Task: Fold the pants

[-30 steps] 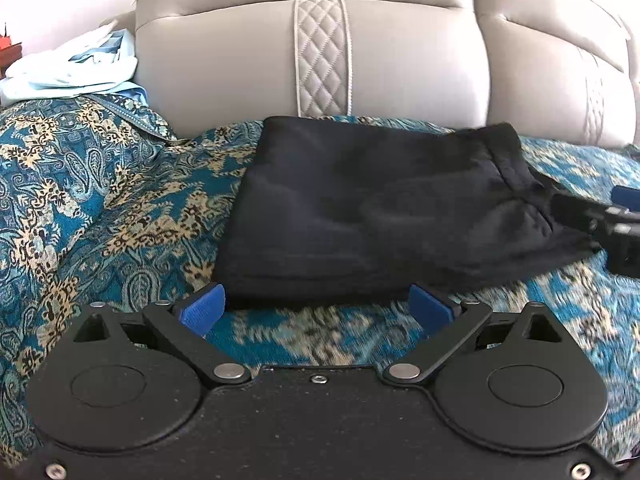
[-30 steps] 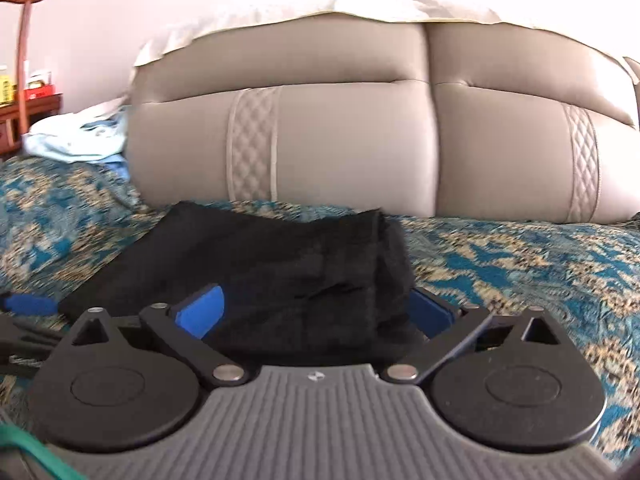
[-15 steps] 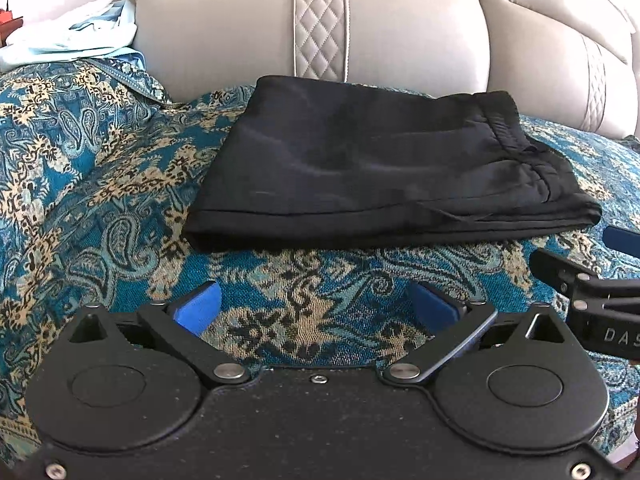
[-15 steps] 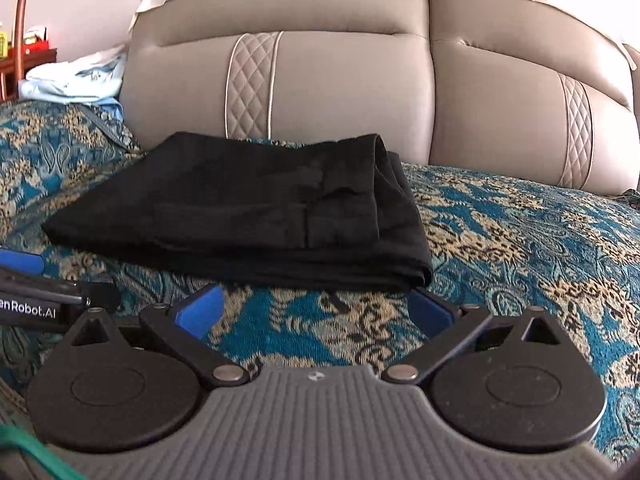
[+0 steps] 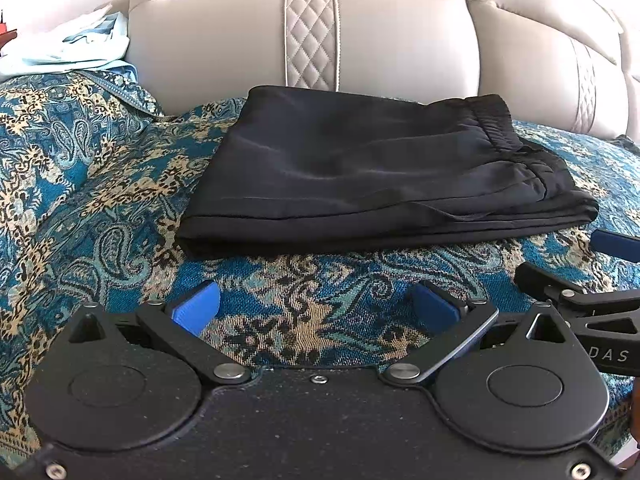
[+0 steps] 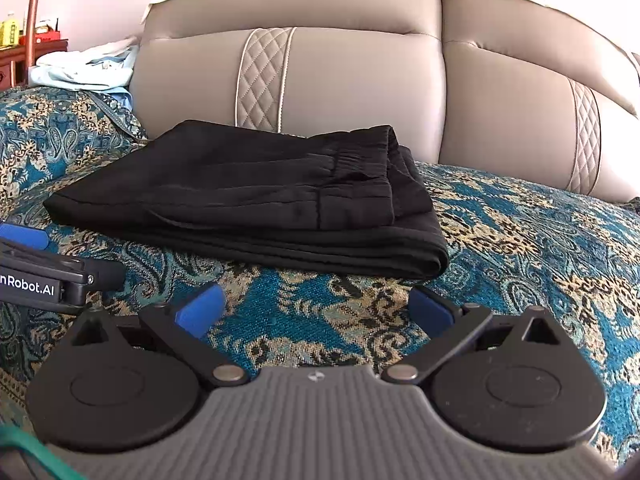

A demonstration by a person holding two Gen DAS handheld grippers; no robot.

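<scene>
Change since earlier frame: both grippers have drawn back from the pants; more patterned cover now shows between the blue pads and the garment's near edge than half a second ago. The pants themselves have not shifted.
Pants (image 5: 384, 168): black, folded into a flat rectangular stack, lying on the bed close to the headboard. The elastic waistband lies at the right end in the left wrist view; layered folded edges face the cameras.
Pants, right wrist view (image 6: 256, 196): same stack, waistband section lying on top at the right end, rounded fold at the near right corner.
Left gripper (image 5: 316, 306): jaws apart, nothing between them; it is over the bedspread, near the pants' front edge but not touching it.
Left gripper, seen from the right (image 6: 44, 268): enters at the left edge, lettered black body, blue pad at the tip, apart from the pants.
Right gripper (image 6: 316, 308): jaws apart, empty, over the bedspread just short of the pants' near edge.
Right gripper, seen from the left (image 5: 580, 280): enters at the right edge, beside the waistband end of the pants, not touching.
Bedspread (image 5: 80, 184): teal and gold paisley cover; carries the pants.
Headboard (image 5: 312, 36): beige padded panels with a quilted vertical strip, directly behind the pants.
Light cloth (image 5: 72, 50): pale blue and white heap at far left, well apart from the pants.
</scene>
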